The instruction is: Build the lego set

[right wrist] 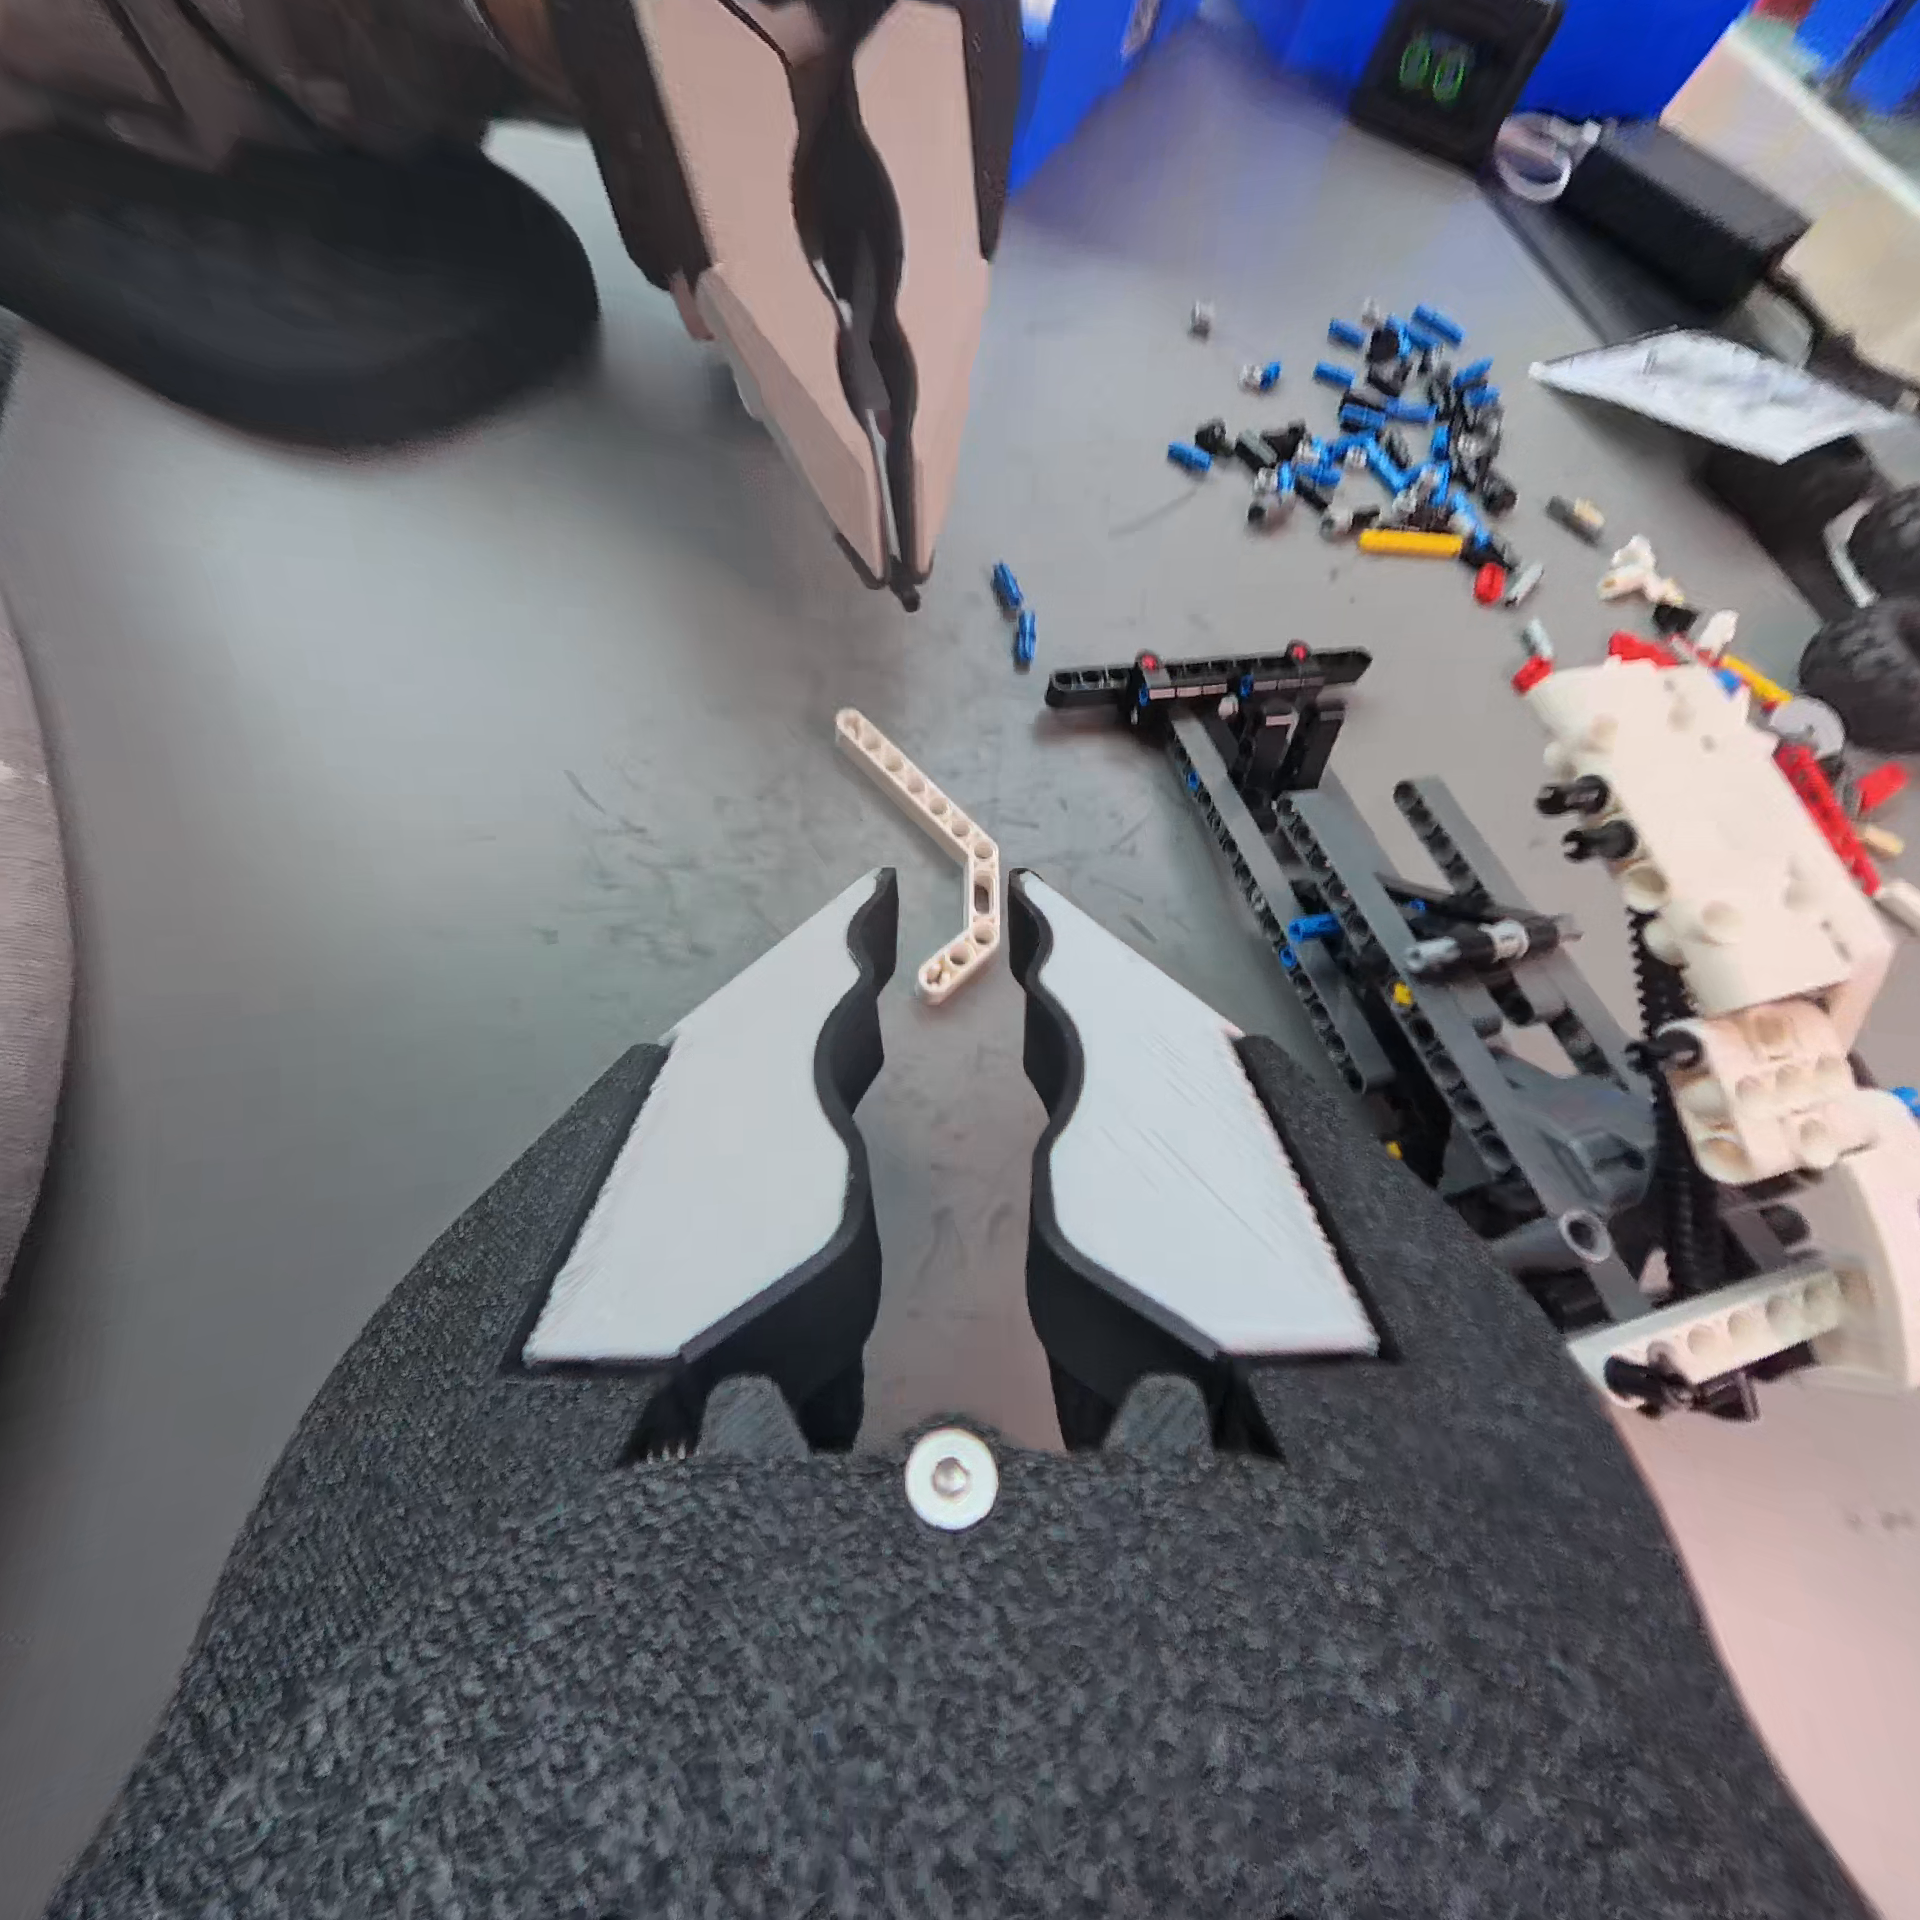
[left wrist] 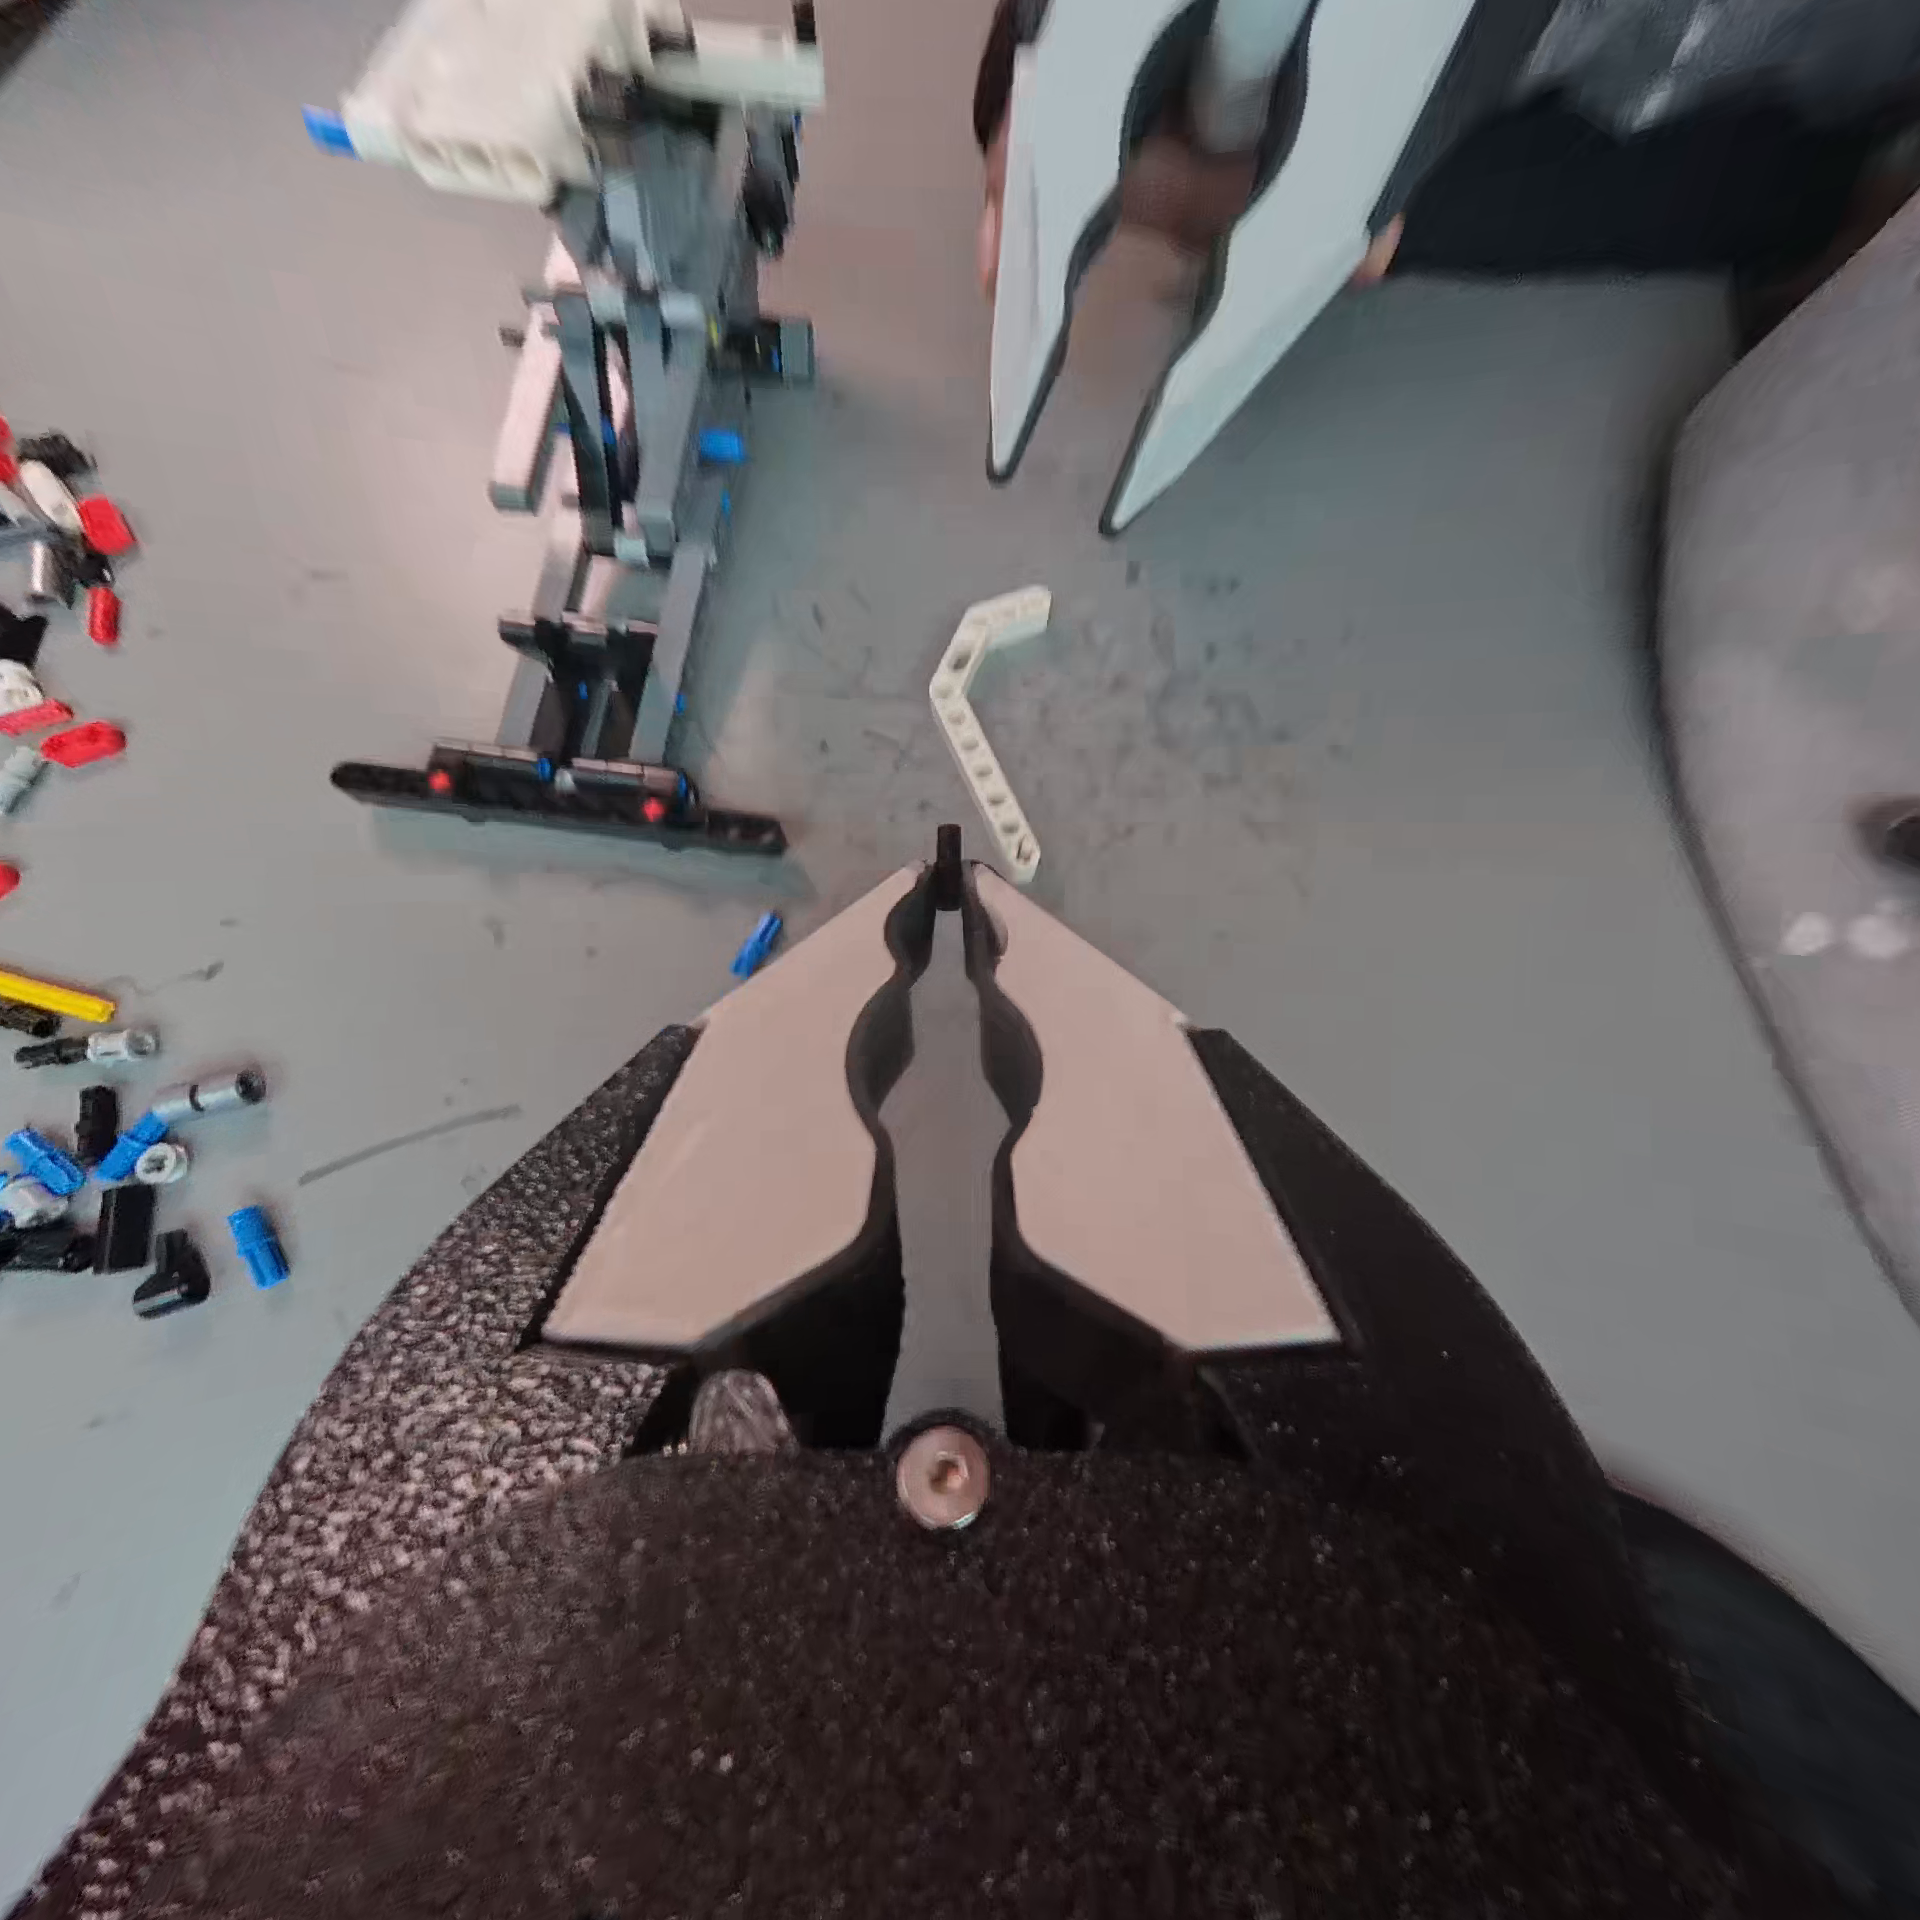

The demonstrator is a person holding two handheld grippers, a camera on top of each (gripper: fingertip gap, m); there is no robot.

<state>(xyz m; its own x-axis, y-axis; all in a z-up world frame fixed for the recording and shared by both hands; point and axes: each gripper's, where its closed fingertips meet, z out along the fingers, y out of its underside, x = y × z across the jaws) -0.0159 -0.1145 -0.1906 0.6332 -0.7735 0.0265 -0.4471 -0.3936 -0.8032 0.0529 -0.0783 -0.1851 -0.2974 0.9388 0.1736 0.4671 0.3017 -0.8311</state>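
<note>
- Far left in my left wrist view there's the loose parts pile (left wrist: 73, 935): red, blue, black and grey bits plus a yellow bar, scattered on the grey table (left wrist: 1351, 1039).
- Next over is the half-built lego model (left wrist: 613, 520), a dark grey frame with a black cross beam at the near end and a white block at the far end (blurry up there).
- A lone blue pin (left wrist: 756, 943) lies just beside my left gripper (left wrist: 948, 883), on its left.
- The left gripper's jaws are squeezed together on a small black pin (left wrist: 948, 854) that pokes out past the tips.
- Just right of those tips, flat on the table, is the white bent beam (left wrist: 982, 727).
- My right gripper (right wrist: 951, 883) has its jaws apart with nothing in them; in its own view the beam's lower end sits in the gap between the tips. I can't tell if the tips touch it.
- Right of that, in the right wrist view, the model runs diagonally, with black tyres (right wrist: 1860, 665) beyond it at the far right edge.
</note>
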